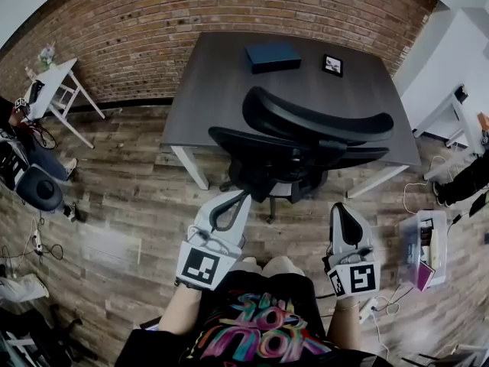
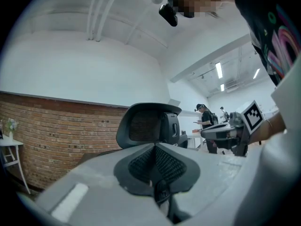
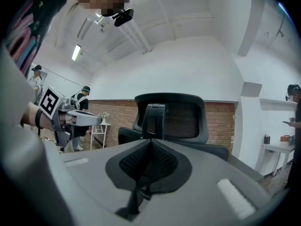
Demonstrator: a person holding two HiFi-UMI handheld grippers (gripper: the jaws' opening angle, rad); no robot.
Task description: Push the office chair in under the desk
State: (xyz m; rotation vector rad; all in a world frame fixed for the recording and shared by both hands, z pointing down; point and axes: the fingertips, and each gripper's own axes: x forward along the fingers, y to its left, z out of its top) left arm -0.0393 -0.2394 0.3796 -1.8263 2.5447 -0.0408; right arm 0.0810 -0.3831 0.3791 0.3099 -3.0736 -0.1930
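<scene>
- So, head view first: the office chair (image 1: 306,147) stands at the near edge of the surface (image 1: 229,75) with its back toward me. Its base is out on the wooden floor (image 1: 130,197), so I'd say it isn't tucked under at all yet.
- Same view: my left hand-held gripper (image 1: 229,205) and right hand-held gripper (image 1: 348,219) are both in front of me, one on each side of the chair's back. Both point at it, and as far as I can tell neither is touching it.
- Left gripper view: the jaws are pressed together with nothing between them. The chair's headrest (image 2: 146,124) is up ahead, near but with a clear gap.
- Right gripper view: same deal, jaws closed tight and empty. The chair's back sits straight ahead, apart from the tips.
- My read on progress: basically zero. The lining-up looks done, but contact with the backrest and the whole push toward the surface are left to do. Closed jaws seem fine for shoving.
</scene>
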